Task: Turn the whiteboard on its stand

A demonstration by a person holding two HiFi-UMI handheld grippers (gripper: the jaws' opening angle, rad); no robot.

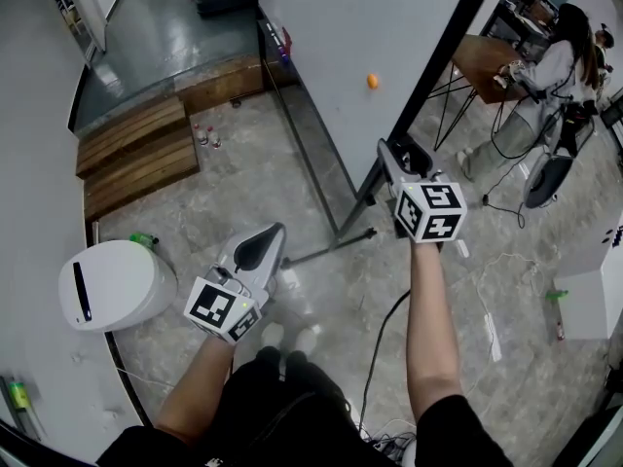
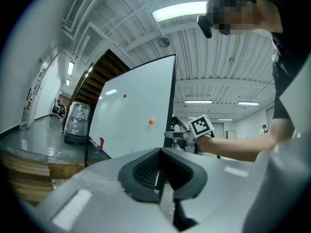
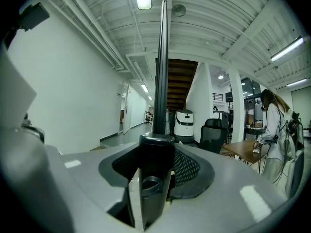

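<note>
The whiteboard (image 1: 341,27) stands upright on its black stand (image 1: 331,246), with an orange magnet (image 1: 372,81) on its face. My right gripper (image 1: 394,159) is shut on the board's black side frame (image 3: 160,81), which runs straight up between the jaws in the right gripper view. My left gripper (image 1: 261,246) hangs lower and to the left, clear of the board, its jaws shut on nothing. From the left gripper view the board's face (image 2: 131,115) shows with the orange magnet (image 2: 151,121), a red magnet (image 2: 124,95) and the right gripper (image 2: 187,135) at its edge.
A white wheeled robot (image 1: 112,285) stands at the left, near wooden steps (image 1: 136,154). A person (image 1: 545,76) works at a table at the upper right. A black cable (image 1: 384,348) trails over the floor by my feet, and a white cabinet (image 1: 594,290) is at the right.
</note>
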